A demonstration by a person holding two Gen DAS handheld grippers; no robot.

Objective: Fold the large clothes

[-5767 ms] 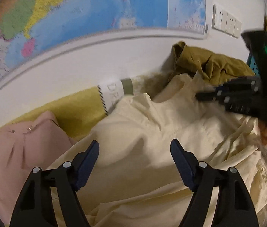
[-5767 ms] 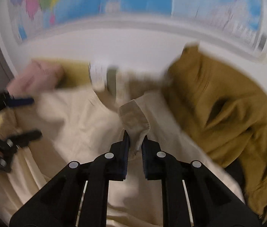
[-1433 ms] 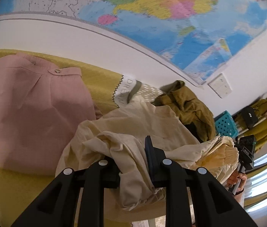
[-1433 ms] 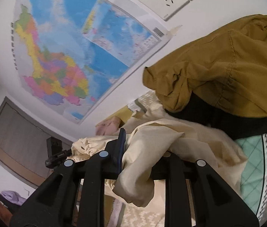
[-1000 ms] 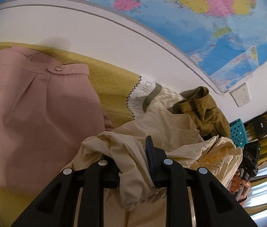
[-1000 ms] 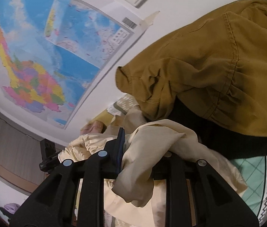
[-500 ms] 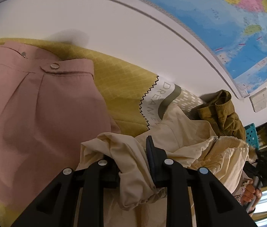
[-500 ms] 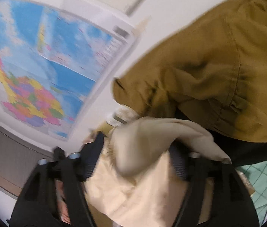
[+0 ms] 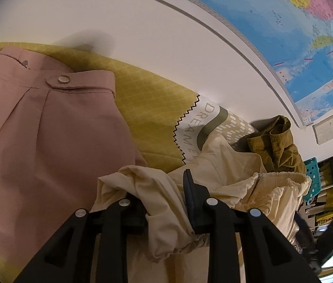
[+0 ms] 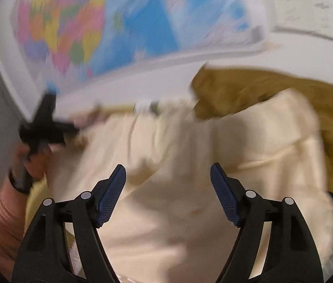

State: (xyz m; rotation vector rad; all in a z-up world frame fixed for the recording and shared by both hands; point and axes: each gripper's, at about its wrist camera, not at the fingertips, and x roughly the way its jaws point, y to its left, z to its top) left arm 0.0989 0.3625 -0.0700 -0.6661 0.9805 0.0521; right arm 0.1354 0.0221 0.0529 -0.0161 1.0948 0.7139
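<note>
A large cream garment (image 9: 232, 172) lies bunched on the bed. My left gripper (image 9: 164, 188) is shut on a gathered fold of it, and the cloth hides the left finger; the jaws are opening slightly with the fold still pinched. In the blurred right wrist view my right gripper (image 10: 167, 172) stands open above the cream garment (image 10: 190, 155), with nothing pressed between its blue pads (image 10: 112, 195). The left gripper (image 10: 46, 127) shows there as a dark blur at the left, held by a hand (image 10: 32, 160). The right gripper (image 9: 320, 243) is a dark blur at the lower right of the left wrist view.
A pink garment (image 9: 36, 141) lies spread at the left on a yellow-green bedspread (image 9: 147, 108). An olive jacket (image 9: 277, 146) is heaped by the wall, behind the cream cloth (image 10: 261, 89). A map (image 9: 284, 23) hangs on the wall. A teal basket (image 9: 313, 176) stands at the right.
My right gripper has opened and let go of the cream cloth, then rolled and swung away. The left gripper sank a little toward the bed and keeps its fold.
</note>
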